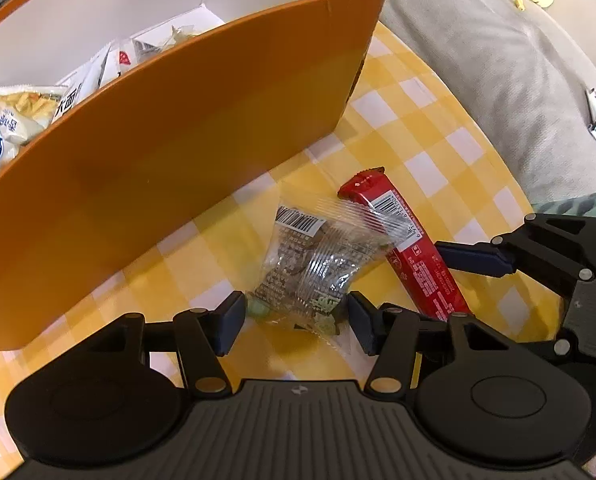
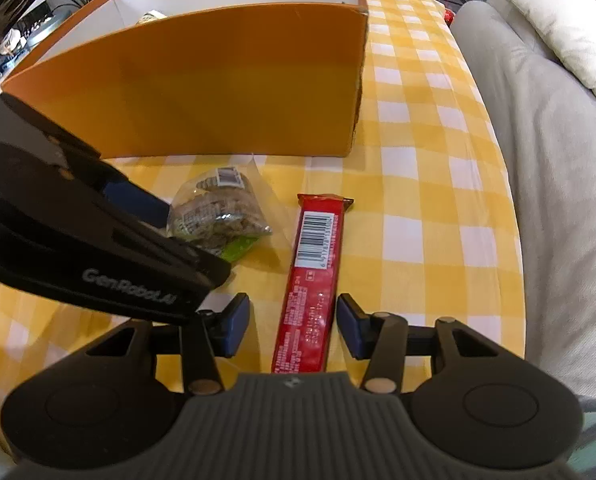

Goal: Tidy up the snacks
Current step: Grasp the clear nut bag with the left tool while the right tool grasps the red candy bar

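While gaping, "GenRobot.AI" left tool over clear packet (barcoded), right tool astride red bar.

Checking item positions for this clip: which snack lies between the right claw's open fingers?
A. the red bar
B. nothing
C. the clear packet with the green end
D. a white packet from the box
A: in the right wrist view the red bar runs lengthwise between the right claw fingers, pads clear of it on both sides.

Between the left gripper's matt black plastic fingers lies a crinkly clear-plastic snack bag. Just right, a glossy red foil bar; beyond, a smooth orange cardboard box on checked cloth.
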`<state>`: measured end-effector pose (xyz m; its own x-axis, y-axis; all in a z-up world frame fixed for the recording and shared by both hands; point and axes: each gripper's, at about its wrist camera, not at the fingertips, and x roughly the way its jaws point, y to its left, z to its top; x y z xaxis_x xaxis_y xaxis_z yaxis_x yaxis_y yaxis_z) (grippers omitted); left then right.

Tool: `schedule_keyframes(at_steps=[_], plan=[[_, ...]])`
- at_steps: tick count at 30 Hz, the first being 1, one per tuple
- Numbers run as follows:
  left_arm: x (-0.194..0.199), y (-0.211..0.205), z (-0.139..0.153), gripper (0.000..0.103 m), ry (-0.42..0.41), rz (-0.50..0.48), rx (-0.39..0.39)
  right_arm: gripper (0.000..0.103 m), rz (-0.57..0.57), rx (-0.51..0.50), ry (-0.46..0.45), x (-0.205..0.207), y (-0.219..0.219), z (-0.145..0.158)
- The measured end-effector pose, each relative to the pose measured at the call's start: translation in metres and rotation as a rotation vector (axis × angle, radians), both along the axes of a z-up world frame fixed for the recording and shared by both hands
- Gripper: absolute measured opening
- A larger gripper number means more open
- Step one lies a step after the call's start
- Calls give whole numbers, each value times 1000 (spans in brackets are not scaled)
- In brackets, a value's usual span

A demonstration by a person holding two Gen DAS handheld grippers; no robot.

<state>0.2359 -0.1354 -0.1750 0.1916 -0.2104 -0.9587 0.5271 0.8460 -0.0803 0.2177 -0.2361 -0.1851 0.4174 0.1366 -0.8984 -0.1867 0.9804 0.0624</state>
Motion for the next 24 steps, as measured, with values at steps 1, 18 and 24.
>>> schedule_keyframes(at_steps=[1,18,24], plan=[[0,0,1,63,-3,-1,4,47,2,-2,-1,0,0,0],[-17,17,12,25,-24,51,-36,22,-40,8,5,-1,-8,1],[-22,28,15,21,-19,73,-47,22,-58,66,10,-5,-14,6]])
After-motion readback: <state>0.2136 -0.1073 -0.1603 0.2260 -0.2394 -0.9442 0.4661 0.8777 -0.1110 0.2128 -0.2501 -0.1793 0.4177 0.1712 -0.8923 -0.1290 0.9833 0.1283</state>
